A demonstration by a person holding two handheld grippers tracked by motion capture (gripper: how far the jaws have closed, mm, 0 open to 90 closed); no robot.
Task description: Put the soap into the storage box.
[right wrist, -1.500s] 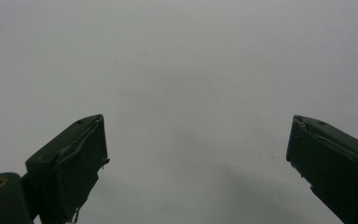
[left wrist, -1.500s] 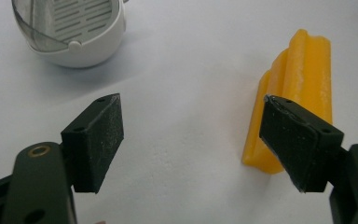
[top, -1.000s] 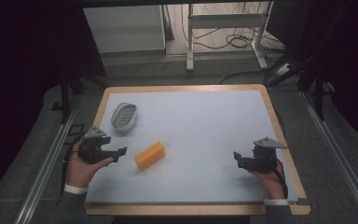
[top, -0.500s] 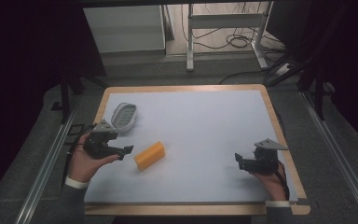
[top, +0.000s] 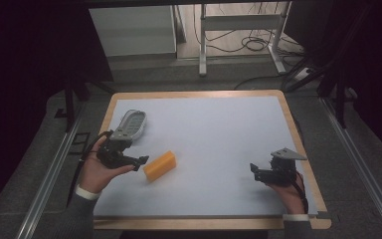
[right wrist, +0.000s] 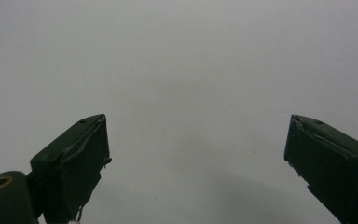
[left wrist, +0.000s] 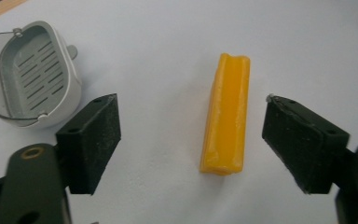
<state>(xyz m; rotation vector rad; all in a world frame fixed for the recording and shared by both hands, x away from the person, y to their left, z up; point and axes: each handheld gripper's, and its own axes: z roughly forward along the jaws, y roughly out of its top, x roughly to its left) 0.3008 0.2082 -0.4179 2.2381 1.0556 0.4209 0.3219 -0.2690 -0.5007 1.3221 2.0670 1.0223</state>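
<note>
Our left gripper [left wrist: 191, 140] has closed in on the long orange-yellow block [top: 159, 166], jaws wide, empty.
Bare white tabletop [top: 219, 134] spreads beyond the block; our right gripper [top: 252, 168] gapes empty too.

The left gripper [top: 138, 163] has moved in toward the yellow bar [top: 159, 166], its spread jaws now just beside the bar's near end.

Orange-yellow block [left wrist: 227, 116], grey slotted strainer [left wrist: 32, 77], black jaws, white mat [top: 219, 134] w/ wood edge

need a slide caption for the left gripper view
Open left gripper lined up on the yellow rectangular block, grey slotted plastic basket off to one side.
</note>
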